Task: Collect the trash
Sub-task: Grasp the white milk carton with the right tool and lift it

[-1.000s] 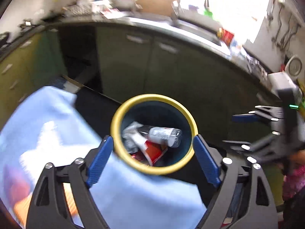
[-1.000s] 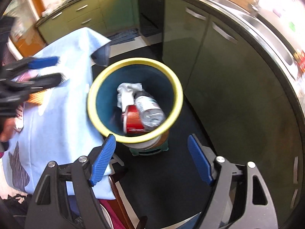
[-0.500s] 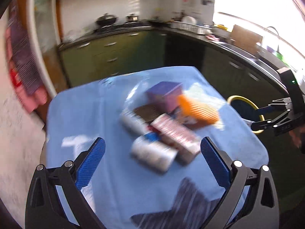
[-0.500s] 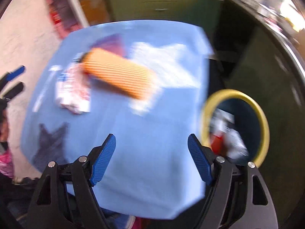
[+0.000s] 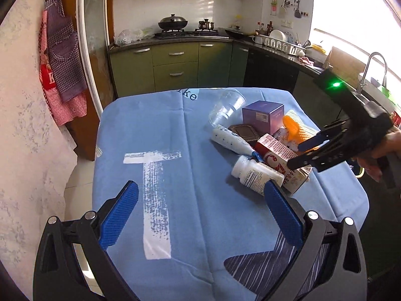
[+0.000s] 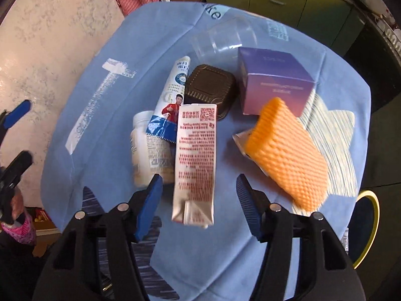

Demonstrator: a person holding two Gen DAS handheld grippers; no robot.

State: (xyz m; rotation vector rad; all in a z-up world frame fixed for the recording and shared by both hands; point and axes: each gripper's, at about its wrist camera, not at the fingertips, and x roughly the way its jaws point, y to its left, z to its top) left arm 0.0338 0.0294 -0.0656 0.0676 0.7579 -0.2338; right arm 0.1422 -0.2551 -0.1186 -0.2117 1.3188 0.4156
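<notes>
Swung from bin, right tool (image 6: pixel 198 190) wide open over carton (image 6: pixel 194 160)

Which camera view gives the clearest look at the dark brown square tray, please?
The right wrist view: the dark brown tray sits near the centre, its top face and ribbed rim mostly visible. In the left wrist view it appears smaller, at a low angle, among the tube, box and carton.

You've got a checked apron (image 5: pixel 62 57) hanging by the doorframe, a lidded wok (image 5: pixel 173 22) on the hob (a smaller pot (image 5: pixel 206 24) beside it), and probably a dish rack (image 5: pixel 280 42) near the faucet (image 5: pixel 371 67).
</notes>
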